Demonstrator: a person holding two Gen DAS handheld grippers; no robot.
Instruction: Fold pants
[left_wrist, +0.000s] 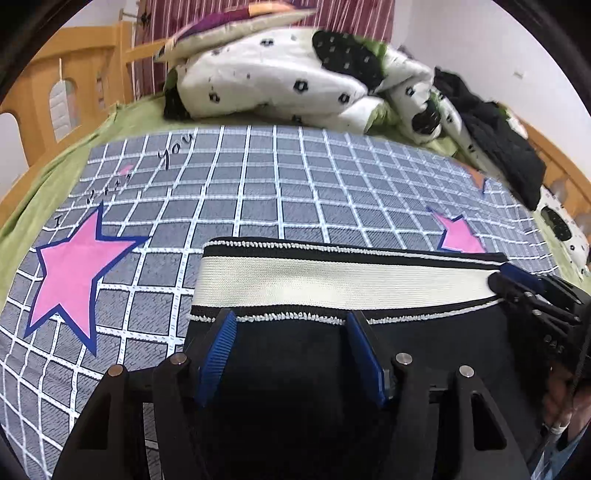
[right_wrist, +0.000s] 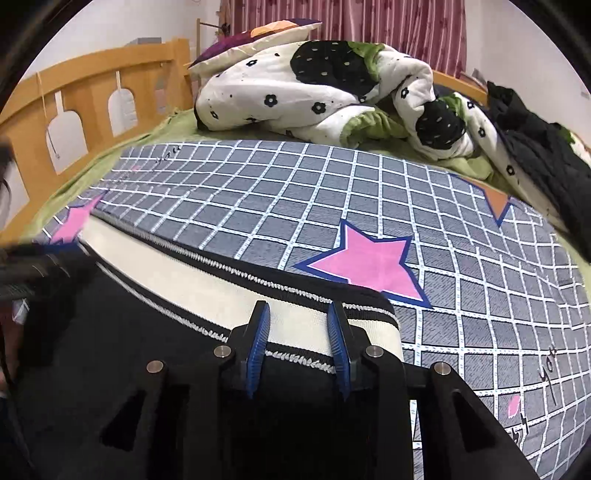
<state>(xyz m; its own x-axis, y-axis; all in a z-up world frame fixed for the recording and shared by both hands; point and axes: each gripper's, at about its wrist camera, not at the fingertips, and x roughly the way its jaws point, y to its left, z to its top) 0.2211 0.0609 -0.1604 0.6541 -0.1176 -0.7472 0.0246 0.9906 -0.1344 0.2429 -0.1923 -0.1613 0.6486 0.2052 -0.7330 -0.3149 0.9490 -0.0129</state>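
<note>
Grid bedsheet (left_wrist: 295, 192): handwritten "You"; remaining script unreadable.

Home bedroom, wooden bed frame (right_wrist: 92, 103), rumpled quilt (right_wrist: 314, 92), curtains (right_wrist: 369, 22)

A: State the left gripper (left_wrist: 291, 325) condition.
B: Pitched downward, jaws parted over the waistband (left_wrist: 332, 284).
A: And the right gripper (right_wrist: 299, 314)?
B: Pitched downward at the waistband's right end, jaws narrower.

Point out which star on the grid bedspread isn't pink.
The orange star at the bedspread's far right edge, near the black garment. The other stars in view, like the large one beside the pants' waistband, are pink.
</note>
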